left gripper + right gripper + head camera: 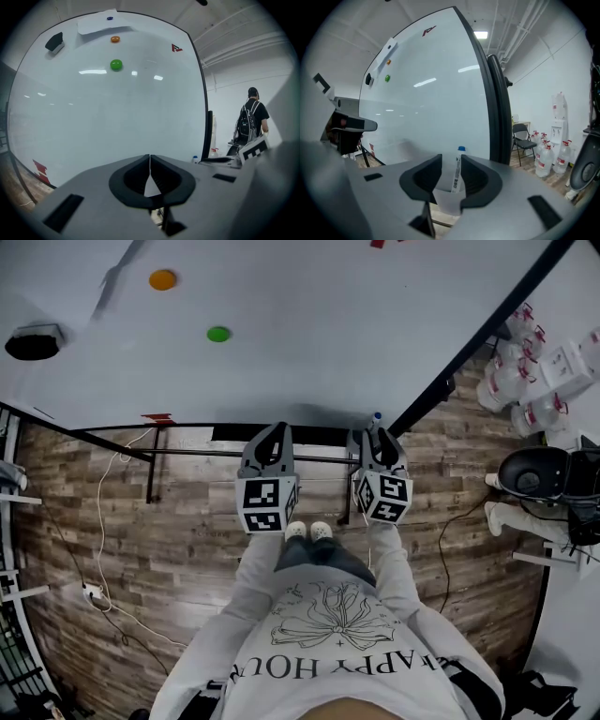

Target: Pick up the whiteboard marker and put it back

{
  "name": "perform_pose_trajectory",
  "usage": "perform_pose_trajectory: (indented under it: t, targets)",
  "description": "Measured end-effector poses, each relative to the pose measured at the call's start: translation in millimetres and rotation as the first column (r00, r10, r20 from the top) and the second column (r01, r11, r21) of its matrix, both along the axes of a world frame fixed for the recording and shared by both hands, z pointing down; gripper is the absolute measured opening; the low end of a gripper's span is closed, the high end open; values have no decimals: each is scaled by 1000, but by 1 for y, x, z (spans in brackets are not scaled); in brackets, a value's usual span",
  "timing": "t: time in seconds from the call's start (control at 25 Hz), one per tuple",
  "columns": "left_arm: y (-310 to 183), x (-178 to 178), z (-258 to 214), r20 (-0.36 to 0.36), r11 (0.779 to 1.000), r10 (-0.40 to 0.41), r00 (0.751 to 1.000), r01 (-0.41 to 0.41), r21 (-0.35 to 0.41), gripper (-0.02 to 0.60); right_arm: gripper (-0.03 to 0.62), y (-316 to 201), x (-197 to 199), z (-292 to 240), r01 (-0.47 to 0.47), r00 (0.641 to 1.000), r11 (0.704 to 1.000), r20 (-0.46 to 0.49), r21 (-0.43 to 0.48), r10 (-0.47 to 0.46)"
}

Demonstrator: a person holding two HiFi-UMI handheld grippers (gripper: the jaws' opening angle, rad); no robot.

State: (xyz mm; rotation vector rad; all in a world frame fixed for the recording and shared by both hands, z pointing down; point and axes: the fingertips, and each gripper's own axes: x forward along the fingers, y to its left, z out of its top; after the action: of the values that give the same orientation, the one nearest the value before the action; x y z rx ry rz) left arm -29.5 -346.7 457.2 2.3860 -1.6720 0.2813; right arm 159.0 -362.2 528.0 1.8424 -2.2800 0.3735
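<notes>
You look to be at the very end of the job. The whiteboard marker [457, 171] stands upright, blue cap on top, at the bottom edge of the whiteboard [309, 343], and it sits between the jaws of your right gripper [450, 160]. Those jaws are spread wide. The marker is close to the right-hand jaw and there is a clear gap on its other side, so I think nothing is squeezing it. What it rests on is hidden behind the gripper, so I cannot tell if it is safe in its spot. Your left gripper [149, 161] has its jaws pressed together with nothing in them. It hangs just beside the right one, in front of the board. The next move, I think, is to pull the right gripper straight back toward you, slowly, so neither jaw bumps the marker and tips it over. Keep the jaws wide while you do it. Watch the black frame [499, 108] of the board, which is just to the right of the marker, and the metal bar [197, 455] under the board. The wood floor [159, 549] near your feet gives you room to step back. The water bottles [520, 381] and the folding chair [522, 138] are well off to the right, so do not swing that way.
</notes>
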Motion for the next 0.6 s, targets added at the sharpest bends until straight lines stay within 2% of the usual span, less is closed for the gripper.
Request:
perform_pose_trajectory:
  t: [0.12,0.36,0.6]
  targets:
    - [0,1,-4,6,1000,5,1000,-5,13,6,86,1,6,-16,-35,999,999,6,35,35]
    - [-1,1,-27,4,998,9,1000,-9,69,7,60,4,20,-62,-92,996,986,-4,142,93]
    - [-3,1,-60,-14,990,3,1000,-1,140,6,57,9,18,-110,-88,996,966,-8,244,93]
